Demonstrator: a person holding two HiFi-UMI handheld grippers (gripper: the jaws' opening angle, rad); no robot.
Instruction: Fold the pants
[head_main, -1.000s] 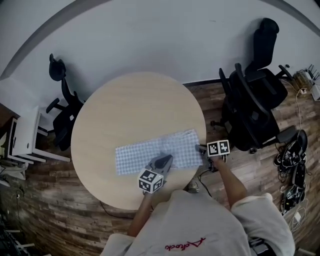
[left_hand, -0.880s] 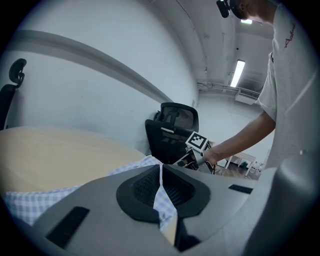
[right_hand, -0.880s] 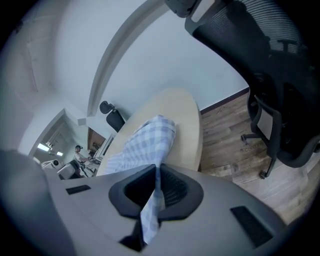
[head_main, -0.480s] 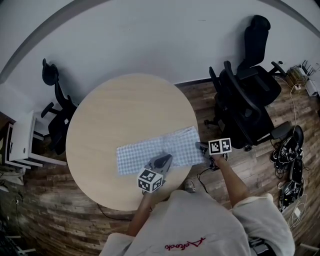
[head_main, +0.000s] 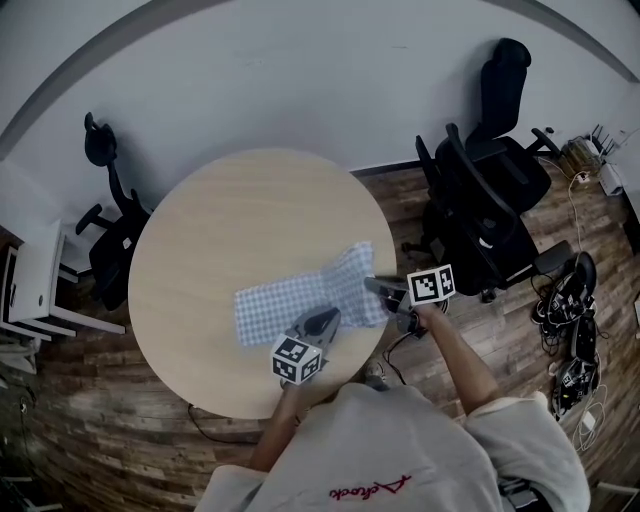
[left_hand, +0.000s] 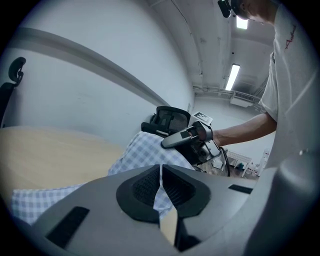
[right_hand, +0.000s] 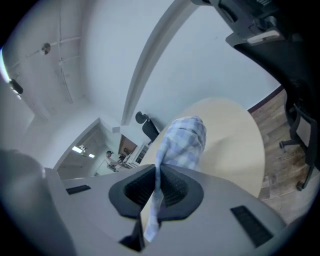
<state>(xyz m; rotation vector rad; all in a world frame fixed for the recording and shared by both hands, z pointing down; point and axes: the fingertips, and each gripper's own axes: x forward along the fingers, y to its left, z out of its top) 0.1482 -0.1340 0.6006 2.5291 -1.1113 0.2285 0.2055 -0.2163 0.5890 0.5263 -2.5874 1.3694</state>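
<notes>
Blue-and-white checked pants (head_main: 285, 300) lie across the near half of the round wooden table (head_main: 220, 230). My left gripper (head_main: 322, 322) rests at their near edge, shut on the fabric; in the left gripper view a thin fold of the cloth (left_hand: 145, 150) runs between the pads of that gripper (left_hand: 161, 187). My right gripper (head_main: 372, 284) is shut on the pants' right end and holds it up off the table. In the right gripper view the cloth (right_hand: 185, 137) hangs from the closed right gripper (right_hand: 158, 190). The left gripper view shows the right gripper (left_hand: 172, 141) above the raised cloth.
Black office chairs stand right of the table (head_main: 480, 190) and at its left (head_main: 105, 220). A white cabinet (head_main: 40, 290) is at far left. Cables (head_main: 570, 330) lie on the wooden floor at right. The table's far half (right_hand: 235, 130) is bare.
The right gripper has risen and moved left with the pants' right end, lifting it off the table and bunching the cloth. The left gripper has stayed in place.
</notes>
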